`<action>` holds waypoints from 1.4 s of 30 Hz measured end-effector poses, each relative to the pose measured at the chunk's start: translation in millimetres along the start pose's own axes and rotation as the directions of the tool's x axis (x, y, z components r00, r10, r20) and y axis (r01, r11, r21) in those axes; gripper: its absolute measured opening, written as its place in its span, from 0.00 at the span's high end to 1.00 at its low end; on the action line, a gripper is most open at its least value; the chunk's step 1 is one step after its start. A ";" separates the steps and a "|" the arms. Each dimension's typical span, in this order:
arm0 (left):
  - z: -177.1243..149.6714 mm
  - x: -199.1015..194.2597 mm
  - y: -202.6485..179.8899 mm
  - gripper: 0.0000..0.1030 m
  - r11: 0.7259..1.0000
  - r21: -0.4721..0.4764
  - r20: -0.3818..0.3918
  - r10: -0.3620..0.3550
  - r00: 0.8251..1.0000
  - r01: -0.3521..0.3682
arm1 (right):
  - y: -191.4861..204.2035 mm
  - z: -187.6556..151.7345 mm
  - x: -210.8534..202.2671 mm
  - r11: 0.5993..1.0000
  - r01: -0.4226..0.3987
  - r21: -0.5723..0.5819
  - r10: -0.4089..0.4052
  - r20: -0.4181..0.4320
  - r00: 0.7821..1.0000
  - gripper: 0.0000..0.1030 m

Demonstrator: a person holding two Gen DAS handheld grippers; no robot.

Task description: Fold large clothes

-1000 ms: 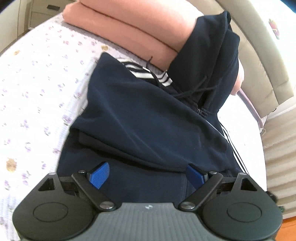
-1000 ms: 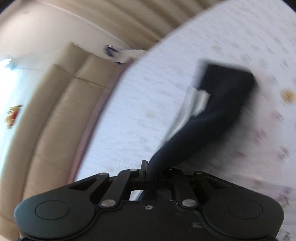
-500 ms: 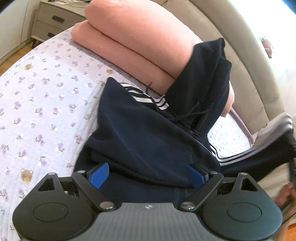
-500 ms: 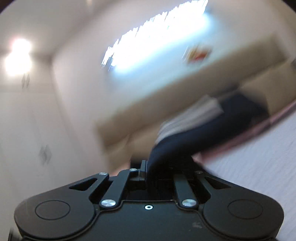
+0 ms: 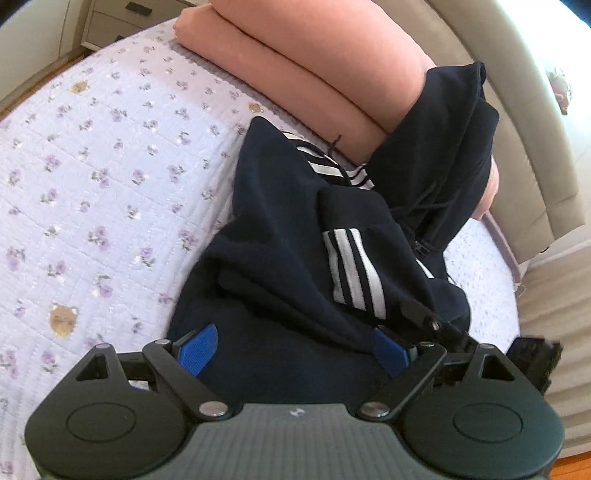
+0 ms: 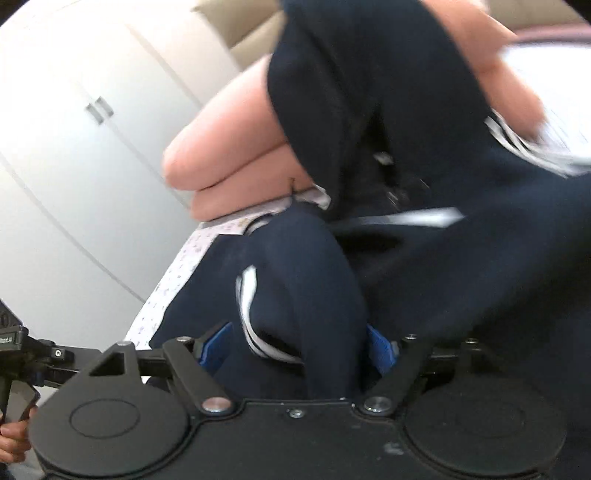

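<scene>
Broadly, floral quilted bed with folded pink blankets by the headboard, navy hoodie spread beside and partly draped up over them, striped sleeve laid across the body. Left gripper wide open over the hem, gripping nothing. Right gripper also spread wide, sleeve fabric lying loose between blue pads.

A home bedroom is shown. From the left wrist view a bed is seen w/ a quilted floral bedspread, folded pink bedding stacked at 12 o'clock and a padded beige headboard curving at 2 o'clock. A drawer unit – prob. a nightstand – is placed at 11 o'clock. White wardrobe doors w/ small handles are seen at 10 o'clock in the right wrist view.
</scene>
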State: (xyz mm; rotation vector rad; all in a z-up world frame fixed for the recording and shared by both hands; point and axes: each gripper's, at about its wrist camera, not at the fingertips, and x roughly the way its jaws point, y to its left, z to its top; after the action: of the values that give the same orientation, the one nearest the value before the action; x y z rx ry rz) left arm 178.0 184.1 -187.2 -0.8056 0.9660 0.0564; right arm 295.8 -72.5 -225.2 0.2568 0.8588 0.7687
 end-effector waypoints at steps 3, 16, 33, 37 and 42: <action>-2.1 0.0 0.2 0.10 1.000 0.011 -0.009 -0.007 1.000 0.007 | 10.8 10.9 16.1 0.998 0.020 -0.058 -0.022 -0.039 0.999 0.12; -1.0 -10.1 10.8 0.09 1.000 -0.010 0.005 0.015 1.000 -0.014 | 59.3 68.3 40.5 0.981 0.139 -0.139 -0.135 0.037 0.990 0.96; 6.7 -15.6 18.1 0.09 0.999 -0.034 0.075 -0.001 0.997 0.003 | 99.3 19.8 33.9 0.966 0.024 -0.258 -0.048 -0.089 0.995 0.08; 30.5 10.9 4.4 0.14 0.999 0.047 0.095 -0.014 0.995 0.009 | 70.5 13.8 -8.0 0.954 0.144 -0.264 -0.166 -0.060 0.984 0.08; 63.7 58.6 -7.6 0.37 0.989 0.140 0.126 0.033 0.991 -0.051 | 19.7 -4.6 -30.5 0.922 0.336 -0.191 -0.356 -0.080 0.931 0.08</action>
State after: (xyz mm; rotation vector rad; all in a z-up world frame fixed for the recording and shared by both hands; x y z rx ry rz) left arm 260.7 201.6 -207.1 -0.6426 0.8593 0.0720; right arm 269.9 -80.3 -200.6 -0.0970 0.9074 0.5242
